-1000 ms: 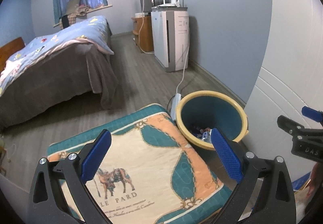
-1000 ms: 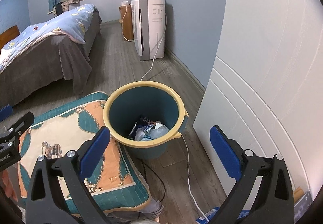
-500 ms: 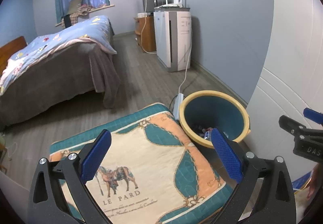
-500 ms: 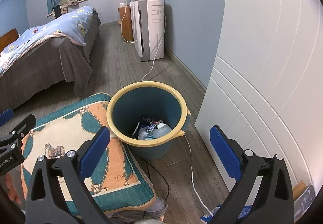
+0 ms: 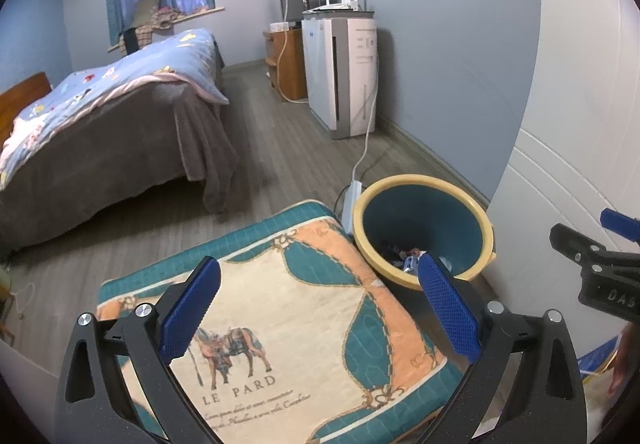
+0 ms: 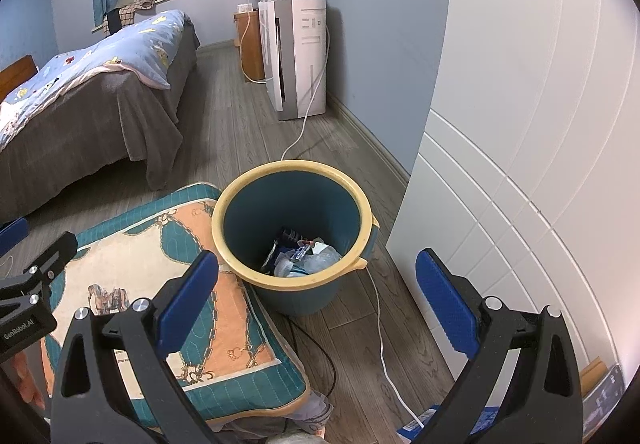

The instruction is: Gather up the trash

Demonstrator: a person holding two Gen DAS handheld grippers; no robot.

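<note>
Both of my tools are spread wide and carry nothing: the left tool (image 5: 318, 308) hangs above the teal-and-orange quilted cushion with a horse print (image 5: 280, 316), and the right tool (image 6: 316, 308) hangs just short of the round teal plastic bin with a yellow rim (image 6: 294, 274). The trash I can see, crumpled clear plastic and dark wrappers (image 6: 302, 258), lies at the bottom of that bin, which stands on the grey wood floor (image 6: 248, 139) touching the cushion's corner on one side and close to the white panelled cabinet (image 6: 520, 183) on the other. I see no loose litter on the open floor, so I judge the collecting nearly done or the next piece out of view. The risks sit low down: a white cable (image 6: 380, 332) and a thinner black cable (image 6: 320, 356) run past the bin's base, and a sweeping tool could snag one and pull the bin over. The gap between bin and cabinet is narrow, so my right tool could knock the panel or the yellow rim if I reach in at an angle. Open room lies towards the bed with the blue duvet and grey cover (image 5: 100, 131), where the floor is broad and bare.
</note>
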